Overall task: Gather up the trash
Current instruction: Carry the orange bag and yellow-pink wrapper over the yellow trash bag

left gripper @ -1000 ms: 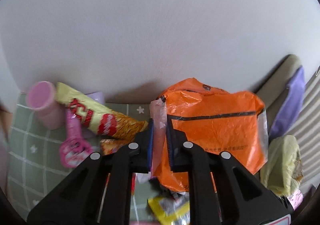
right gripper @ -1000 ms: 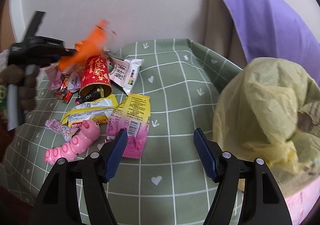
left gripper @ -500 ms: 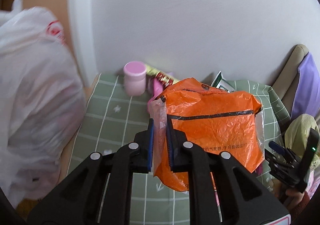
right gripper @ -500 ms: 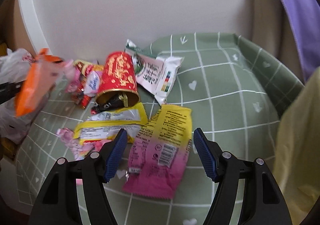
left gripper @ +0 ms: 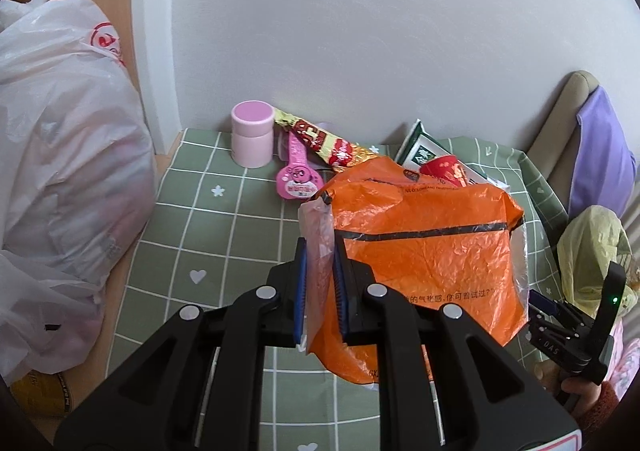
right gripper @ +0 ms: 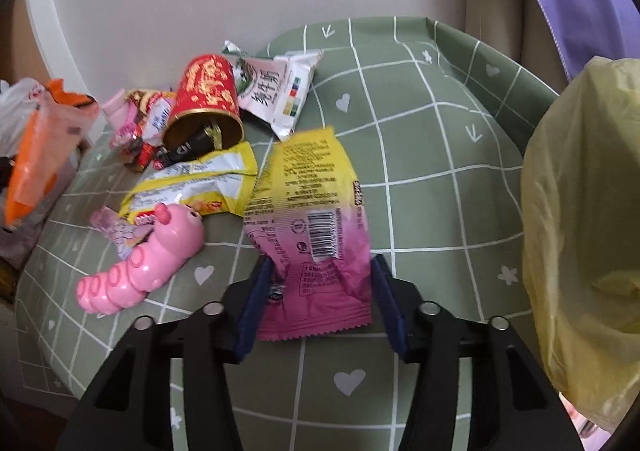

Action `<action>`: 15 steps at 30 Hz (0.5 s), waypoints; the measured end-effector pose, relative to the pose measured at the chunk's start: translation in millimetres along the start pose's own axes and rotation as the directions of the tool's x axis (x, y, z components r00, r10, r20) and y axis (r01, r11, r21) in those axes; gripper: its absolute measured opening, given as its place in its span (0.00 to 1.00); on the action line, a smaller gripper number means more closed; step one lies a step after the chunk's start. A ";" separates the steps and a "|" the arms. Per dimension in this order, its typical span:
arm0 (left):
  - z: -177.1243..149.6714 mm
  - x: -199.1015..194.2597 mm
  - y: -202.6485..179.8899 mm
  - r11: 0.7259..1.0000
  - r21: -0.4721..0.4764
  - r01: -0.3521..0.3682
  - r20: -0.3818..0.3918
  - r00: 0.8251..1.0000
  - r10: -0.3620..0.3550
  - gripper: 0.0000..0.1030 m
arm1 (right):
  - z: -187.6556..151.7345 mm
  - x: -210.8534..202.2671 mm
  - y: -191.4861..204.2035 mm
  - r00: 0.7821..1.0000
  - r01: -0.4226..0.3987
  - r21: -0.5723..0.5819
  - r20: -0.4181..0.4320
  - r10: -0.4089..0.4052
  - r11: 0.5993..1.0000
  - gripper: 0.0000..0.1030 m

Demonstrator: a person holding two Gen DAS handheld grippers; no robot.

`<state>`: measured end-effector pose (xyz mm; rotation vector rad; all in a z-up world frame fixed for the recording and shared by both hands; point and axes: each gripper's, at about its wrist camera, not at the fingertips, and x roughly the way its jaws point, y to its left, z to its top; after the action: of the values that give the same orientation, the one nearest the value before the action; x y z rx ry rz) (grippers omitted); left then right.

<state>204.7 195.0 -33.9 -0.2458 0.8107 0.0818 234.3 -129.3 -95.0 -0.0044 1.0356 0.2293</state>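
My left gripper [left gripper: 320, 283] is shut on the edge of an orange plastic bag [left gripper: 424, 251] and holds it above the green checked cloth [left gripper: 224, 219]. The bag also shows at the left of the right wrist view [right gripper: 36, 159]. My right gripper [right gripper: 320, 303] is open, its fingers on either side of a yellow and pink snack wrapper [right gripper: 312, 227] lying flat on the cloth. Beyond it lie a yellow wrapper [right gripper: 192, 183], a tipped red cup [right gripper: 206, 107], a white and green packet [right gripper: 276, 91] and small candy wrappers [right gripper: 140, 123].
A pink caterpillar toy [right gripper: 144, 259] lies left of my right gripper. A pale yellow bag [right gripper: 584, 219] bulges at the right. In the left wrist view a pink jar [left gripper: 252, 139], a pink toy [left gripper: 298, 175] and a long snack wrapper [left gripper: 324, 141] stand near the wall; a white plastic bag [left gripper: 60, 171] sits left.
My right gripper has moved forward and down, so the yellow and pink wrapper now lies between its fingers. My left gripper has lifted and drawn back with the orange bag.
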 end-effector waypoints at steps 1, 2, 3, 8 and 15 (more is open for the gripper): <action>0.1 -0.2 -2.1 1.000 0.003 0.000 0.002 1.000 0.000 0.12 | 1.3 -3.6 1.3 1.000 0.003 -0.006 0.007 -0.003 1.000 0.37; 0.2 -0.7 -3.7 1.000 0.008 0.001 0.006 1.000 -0.001 0.12 | 3.1 -7.5 3.3 1.000 0.005 -0.016 0.014 -0.005 1.000 0.35; 1.2 -2.3 -4.9 1.000 0.011 0.003 0.012 1.000 -0.003 0.12 | 5.1 -12.0 4.1 1.000 0.009 -0.025 0.017 -0.009 1.000 0.34; 10.3 -11.6 -9.3 1.000 0.008 0.027 0.048 0.998 -0.028 0.12 | 21.4 -46.5 16.7 0.996 0.051 -0.068 0.079 -0.046 0.996 0.32; 32.5 -26.5 -37.4 0.994 0.044 0.099 0.107 0.989 -0.104 0.12 | 49.5 -122.3 17.2 0.964 0.166 -0.108 0.229 -0.138 0.980 0.32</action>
<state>215.6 167.5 13.8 -0.2441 0.6890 -0.0160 213.5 -129.8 36.4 -0.1695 0.7940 0.1507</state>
